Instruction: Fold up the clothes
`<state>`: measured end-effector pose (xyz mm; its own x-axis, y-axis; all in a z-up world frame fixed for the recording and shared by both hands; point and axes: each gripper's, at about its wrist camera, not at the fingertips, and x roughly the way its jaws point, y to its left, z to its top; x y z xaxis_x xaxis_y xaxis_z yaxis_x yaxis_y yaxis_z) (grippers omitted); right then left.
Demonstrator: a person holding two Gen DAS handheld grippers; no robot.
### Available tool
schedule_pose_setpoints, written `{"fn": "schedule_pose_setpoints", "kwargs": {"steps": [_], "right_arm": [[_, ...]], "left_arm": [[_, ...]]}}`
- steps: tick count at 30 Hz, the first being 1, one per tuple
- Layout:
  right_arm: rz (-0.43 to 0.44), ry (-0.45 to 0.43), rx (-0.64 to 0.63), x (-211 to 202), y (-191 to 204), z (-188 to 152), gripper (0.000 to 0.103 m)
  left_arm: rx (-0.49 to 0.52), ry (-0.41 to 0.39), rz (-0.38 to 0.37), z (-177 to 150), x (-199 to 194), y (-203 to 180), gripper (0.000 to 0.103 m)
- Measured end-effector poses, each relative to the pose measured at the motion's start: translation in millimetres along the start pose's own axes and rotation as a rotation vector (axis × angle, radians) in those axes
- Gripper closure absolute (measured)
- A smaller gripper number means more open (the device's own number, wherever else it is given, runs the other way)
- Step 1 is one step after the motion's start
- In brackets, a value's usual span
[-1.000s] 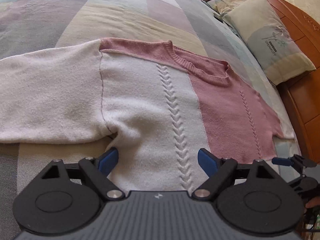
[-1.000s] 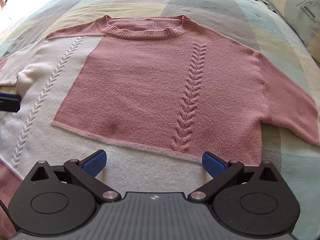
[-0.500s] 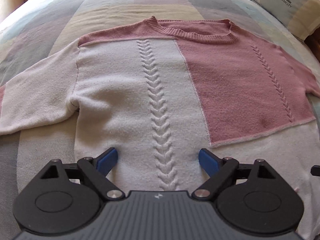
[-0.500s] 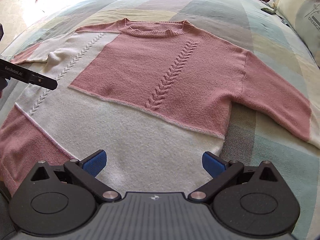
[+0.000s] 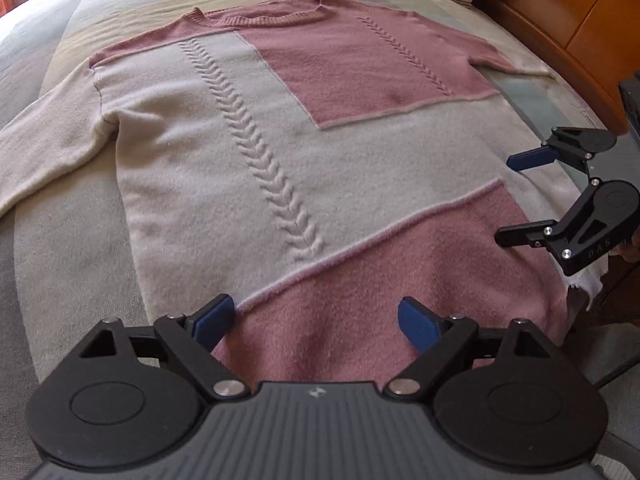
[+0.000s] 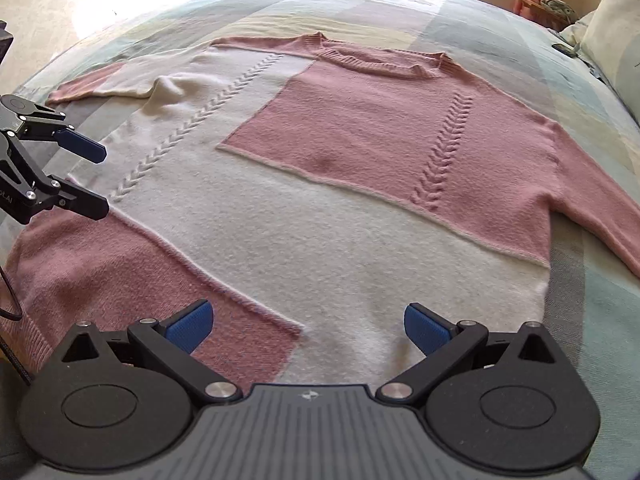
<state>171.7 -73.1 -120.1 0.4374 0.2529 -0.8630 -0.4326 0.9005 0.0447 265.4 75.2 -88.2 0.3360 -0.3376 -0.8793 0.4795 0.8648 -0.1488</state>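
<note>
Above the sweater (image 5: pixel 280 152) hem, both grippers tilted down

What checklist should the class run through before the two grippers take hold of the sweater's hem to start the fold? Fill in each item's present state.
1. Sweater lies flat, front up, on the bed: ok.
2. Both sleeves spread out to the sides, not tucked under: ok.
3. Left gripper open, nothing between its fingers: ok.
4. Right gripper open, nothing between its fingers: ok.
5. Both grippers hang over the hem end of the sweater: ok.
6. Hem edge in plain view under the grippers: cannot tell; the gripper bodies hide it.
</note>
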Motion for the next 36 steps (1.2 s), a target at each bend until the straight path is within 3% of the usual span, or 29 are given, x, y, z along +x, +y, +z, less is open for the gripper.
{"fn": "schedule_pose_setpoints", "kwargs": {"steps": [4,8,11,14,20,29,36], "right_arm": [[-0.078,0.029,-0.009,-8,17,-15,0.000],[-0.088,-0.006,-0.036,-16,28,-6,0.000],[-0.016,-0.100,-0.070,-11,44,17,0.000],[0.043,-0.094,-0.110,12,61,28,0.000],[0.044,-0.138,-0.125,15,59,4,0.000],[0.055,-0.092,-0.164,-10,50,-30,0.000],[0.084,-0.157,-0.191,-9,47,-39,0.000]], "left_arm": [[0.054,0.007,0.021,-16,-14,-3,0.013],[0.009,-0.083,-0.003,2,-15,9,0.013],[0.033,-0.080,-0.025,10,1,14,0.013],[0.068,-0.085,-0.024,5,6,12,0.008],[0.116,-0.114,0.035,-11,9,-2,0.002],[0.086,-0.132,0.107,-12,12,-11,0.001],[0.091,-0.154,0.122,-14,14,-12,0.001]]}}
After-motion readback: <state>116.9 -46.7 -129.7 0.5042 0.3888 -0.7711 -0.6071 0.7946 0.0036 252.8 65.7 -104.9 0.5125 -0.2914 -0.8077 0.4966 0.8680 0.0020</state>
